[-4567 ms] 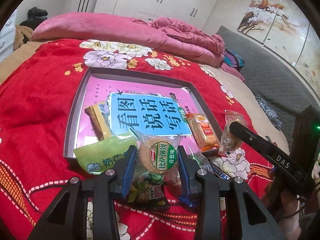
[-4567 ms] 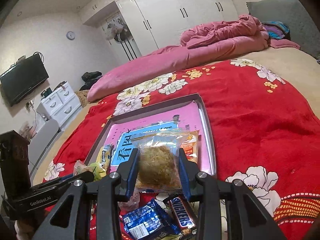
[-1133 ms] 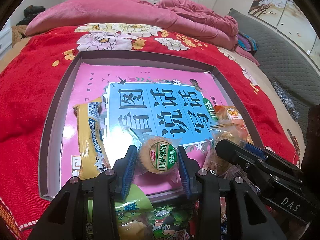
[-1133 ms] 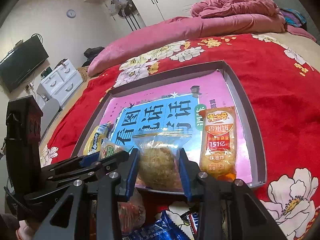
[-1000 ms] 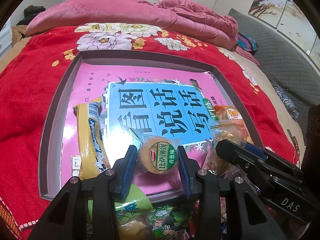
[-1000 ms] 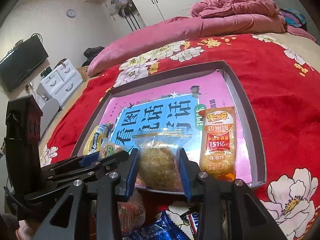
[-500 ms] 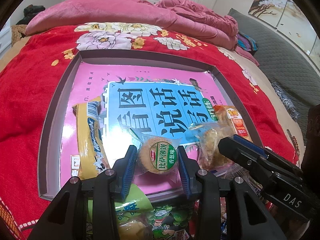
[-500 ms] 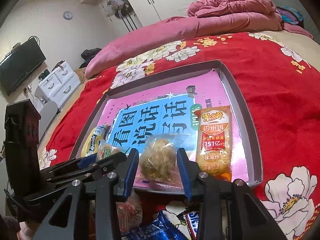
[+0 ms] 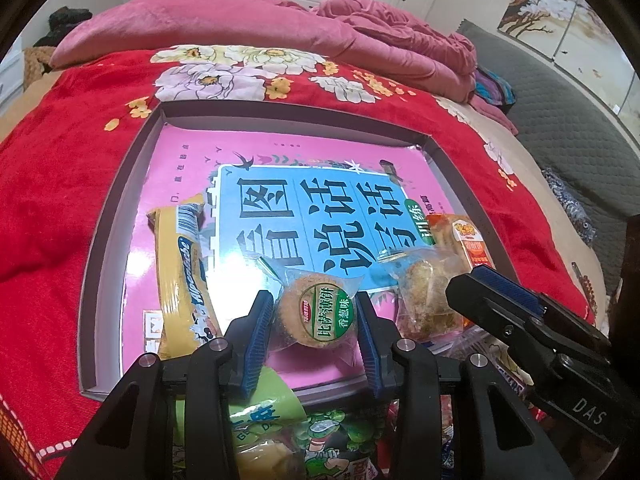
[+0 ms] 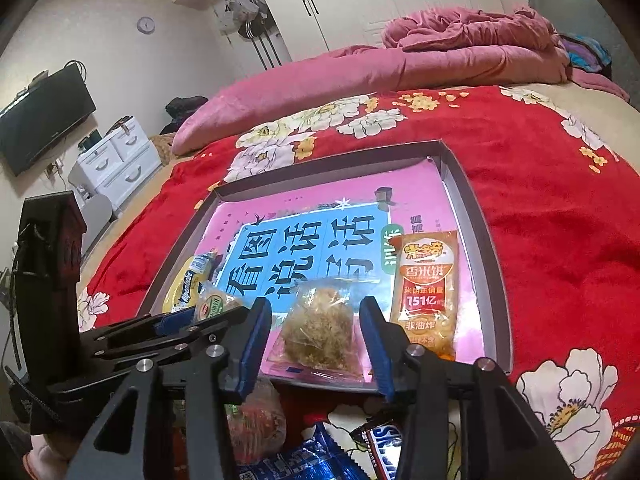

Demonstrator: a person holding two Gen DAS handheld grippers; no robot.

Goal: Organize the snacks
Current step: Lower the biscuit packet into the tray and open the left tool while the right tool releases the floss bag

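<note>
Shredded-crumb cake in clear wrap (image 10: 316, 330) lies flat on the pink floor of the tray (image 10: 478, 216), at its near edge, wrapper tail pointing toward the far wall. It sits dead ahead of the right hand-held gripper (image 10: 316, 344), between the blue pads but with a gap showing on both sides. Jaws have just been opening; packet released, not pressed.

Just beside it to the right: orange rice-cracker pack (image 10: 426, 292), long axis running near-to-far, parallel to the tray's right wall.

To its left: round biscuit with green label (image 9: 320, 312), clamped in the left hand-held gripper (image 9: 316, 326), pads on both flanks. Appears to hover just over the tray floor; contact underneath is hard to judge.

Yellow bar (image 9: 182, 268) lies lengthwise along the left side.

Likely next: left one lets go. Loose snacks on the red blanket (image 9: 60, 160) sit under both, near side.
</note>
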